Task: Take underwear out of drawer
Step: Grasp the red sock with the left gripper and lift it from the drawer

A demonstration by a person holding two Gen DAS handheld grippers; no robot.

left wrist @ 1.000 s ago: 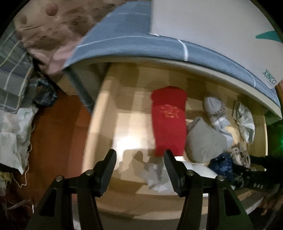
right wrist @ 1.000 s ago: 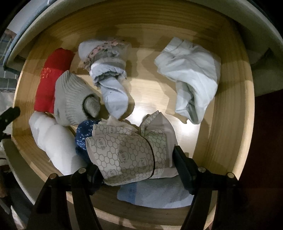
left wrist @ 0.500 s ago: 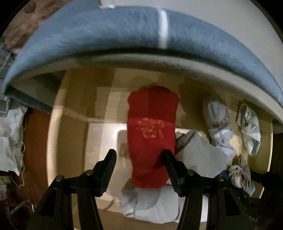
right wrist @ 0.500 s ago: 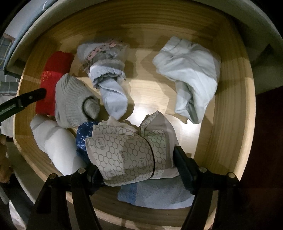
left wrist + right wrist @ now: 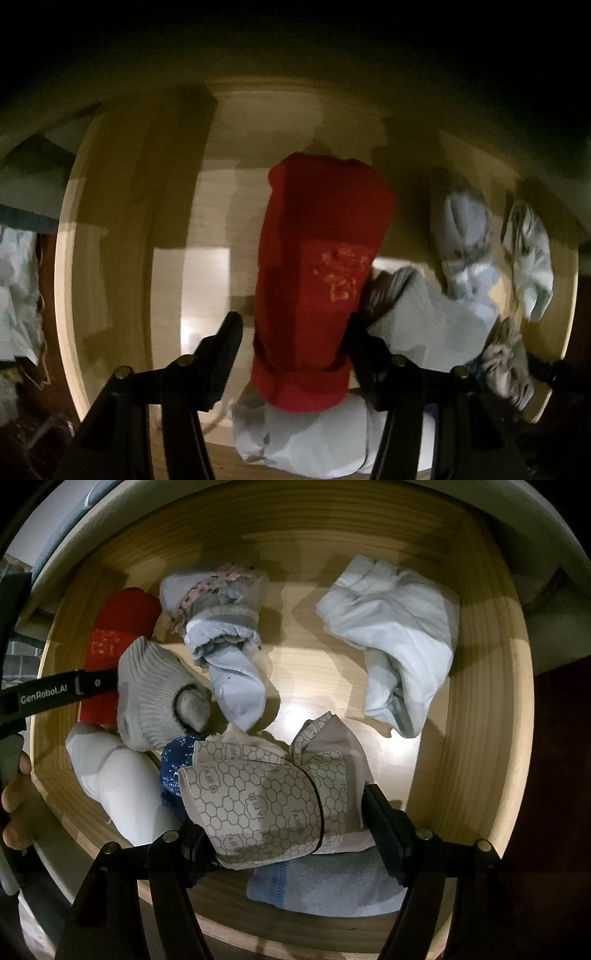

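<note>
An open wooden drawer (image 5: pixel 491 709) holds several folded garments. My left gripper (image 5: pixel 291 332) is open, its fingers on either side of the near end of a red folded garment (image 5: pixel 321 258) with gold print; it also shows in the right wrist view (image 5: pixel 114 635). My right gripper (image 5: pixel 284 827) is open, its fingers either side of a grey garment with a hexagon print (image 5: pixel 258 797). The left gripper's arm (image 5: pixel 55 694) reaches in from the left in the right wrist view.
Also in the drawer: a grey ribbed bundle (image 5: pixel 155 694), pale blue rolled socks (image 5: pixel 229 657), a light crumpled garment (image 5: pixel 399 642), a white roll (image 5: pixel 118 786), a dark blue patterned piece (image 5: pixel 177 760) and a blue-grey cloth (image 5: pixel 325 886). A bed frame overhangs the back.
My left gripper moved forward and right into the drawer until its fingers straddle the red garment. My right gripper stayed nearly still around the hexagon-print garment.
</note>
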